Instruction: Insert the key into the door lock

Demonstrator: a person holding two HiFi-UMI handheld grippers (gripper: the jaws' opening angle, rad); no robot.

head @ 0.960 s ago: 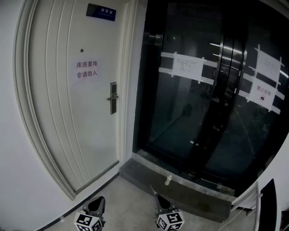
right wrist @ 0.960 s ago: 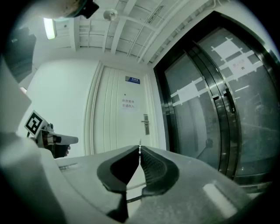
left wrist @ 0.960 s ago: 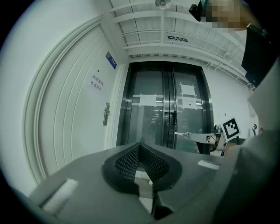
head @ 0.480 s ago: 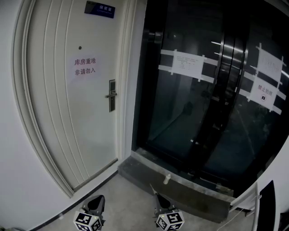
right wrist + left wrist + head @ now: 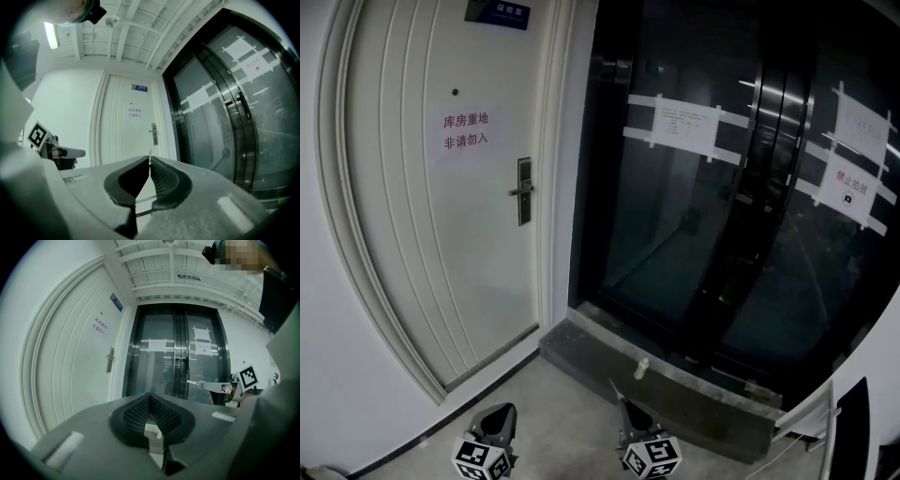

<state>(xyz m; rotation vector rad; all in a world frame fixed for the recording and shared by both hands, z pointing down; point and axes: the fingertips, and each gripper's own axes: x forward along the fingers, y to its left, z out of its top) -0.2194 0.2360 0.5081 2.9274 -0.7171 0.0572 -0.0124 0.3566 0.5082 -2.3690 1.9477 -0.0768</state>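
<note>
White door (image 5: 441, 234); right tool (image 5: 149, 161) pinches key (image 5: 192, 382), left tool (image 5: 150, 397) closed, empty.

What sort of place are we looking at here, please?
Probably an indoor building corridor: a white door with a blue room sign and paper notice, beside dark glass double doors taped with sheets.

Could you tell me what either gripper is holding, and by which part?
The right gripper is shut on the key by its head end; the thin blade pokes past the tips. The left gripper is shut, holding nothing.
</note>
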